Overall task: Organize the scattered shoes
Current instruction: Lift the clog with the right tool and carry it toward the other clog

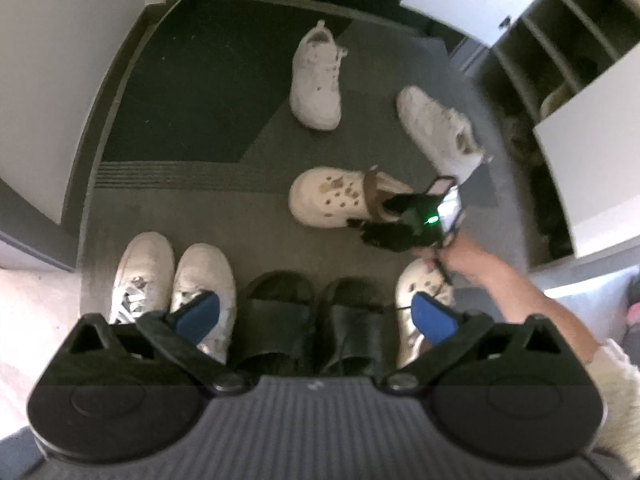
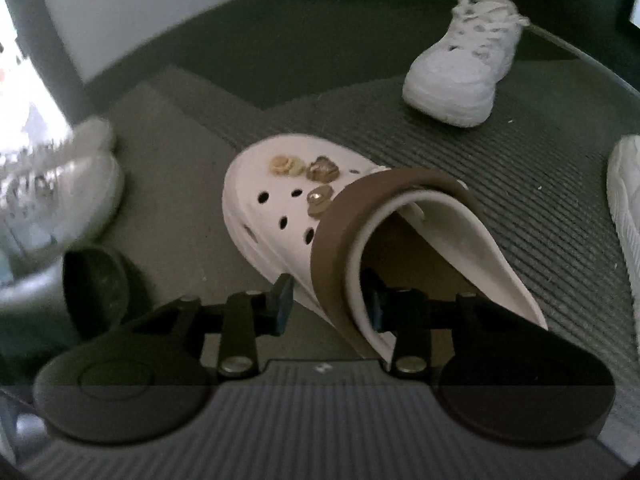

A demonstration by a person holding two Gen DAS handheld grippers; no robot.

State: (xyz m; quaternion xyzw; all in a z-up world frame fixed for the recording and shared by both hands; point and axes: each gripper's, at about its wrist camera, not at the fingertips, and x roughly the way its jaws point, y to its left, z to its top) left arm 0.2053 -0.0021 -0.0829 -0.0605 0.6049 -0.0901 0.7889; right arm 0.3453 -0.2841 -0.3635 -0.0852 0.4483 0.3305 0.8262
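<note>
A cream clog (image 1: pixel 328 196) (image 2: pixel 272 200) with charms and a brown strap lies tipped on its side on the grey floor. My right gripper (image 2: pixel 329 306) (image 1: pixel 380 216) is shut on its side wall and strap, one pad outside and one inside the shoe. My left gripper (image 1: pixel 316 316) hangs open over a row of shoes at the near edge: two silvery white sneakers (image 1: pixel 176 276), two black sandals (image 1: pixel 316 316) and the second cream clog (image 1: pixel 416 280), half hidden by a hand. Two white sneakers (image 1: pixel 316 76) (image 1: pixel 440 128) lie apart further off.
An open shoe cabinet (image 1: pixel 560 40) with shelves stands at the right. A dark doormat (image 1: pixel 192 100) covers the far left floor by a white wall. The person's forearm (image 1: pixel 500 280) crosses above the row's right end. A white sneaker (image 2: pixel 464 64) sits beyond the held clog.
</note>
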